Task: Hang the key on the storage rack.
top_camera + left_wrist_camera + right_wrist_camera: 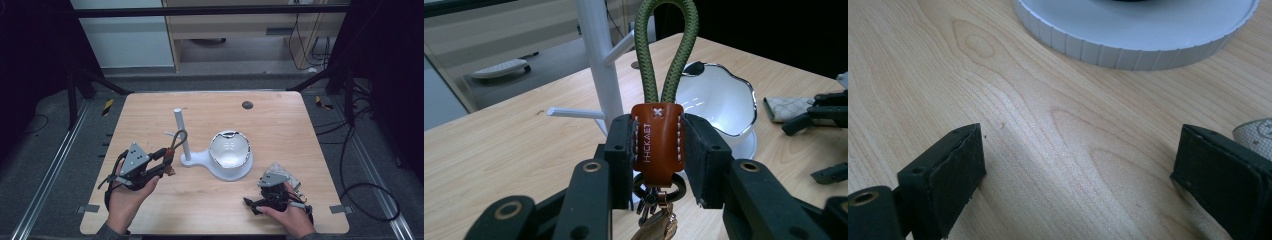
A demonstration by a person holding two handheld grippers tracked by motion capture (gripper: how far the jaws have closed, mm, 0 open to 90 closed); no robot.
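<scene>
My left gripper (167, 159) (657, 150) is shut on a keychain (657, 142): a brown leather tab with a green rope loop (178, 138) above it and a metal ring with keys below. The loop stands close to the white pegged stand (180, 132) (596, 65), just left of its post. Beside the post, a white bowl (229, 149) (719, 100) sits on the stand's round base (1148, 40). My right gripper (252, 206) (1078, 175) rests low over the bare wood at the front right, jaws wide open with nothing between them.
A patterned beige wallet or pouch (287, 176) (786, 107) lies by the right hand; its edge (1255, 131) peeks past the right jaw. A dark round hole (247, 105) marks the table's far side. The wooden table (210, 200) ends near both hands.
</scene>
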